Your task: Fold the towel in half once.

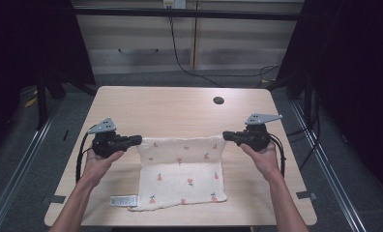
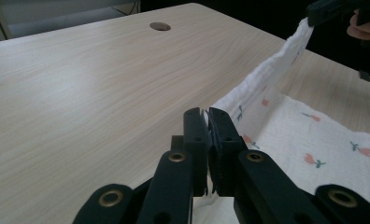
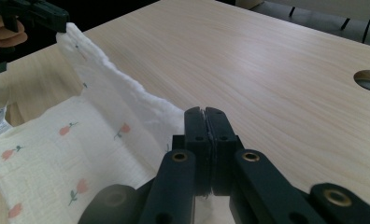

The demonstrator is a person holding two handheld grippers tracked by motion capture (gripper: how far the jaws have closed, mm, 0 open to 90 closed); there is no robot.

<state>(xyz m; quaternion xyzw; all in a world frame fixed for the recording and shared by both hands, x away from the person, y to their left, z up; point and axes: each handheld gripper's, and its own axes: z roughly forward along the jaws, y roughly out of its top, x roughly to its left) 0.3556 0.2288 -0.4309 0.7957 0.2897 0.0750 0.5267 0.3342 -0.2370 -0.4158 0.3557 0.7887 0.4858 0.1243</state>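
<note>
A cream cloth (image 1: 182, 174) printed with small red flowers lies on the wooden table (image 1: 180, 108), its far edge lifted off the surface. My left gripper (image 1: 137, 140) is shut on the cloth's far left corner. My right gripper (image 1: 226, 136) is shut on the far right corner. The raised edge stretches taut between them. In the left gripper view the jaws (image 2: 207, 122) pinch the cloth (image 2: 286, 121), with the other gripper (image 2: 335, 10) at the top right. In the right gripper view the jaws (image 3: 204, 122) clamp the cloth (image 3: 99, 135), and the other gripper (image 3: 31, 11) is at the top left.
A round cable hole (image 1: 218, 100) sits in the table near its far edge. A white care label (image 1: 123, 200) sticks out at the cloth's near left corner. Cables run across the floor behind the table.
</note>
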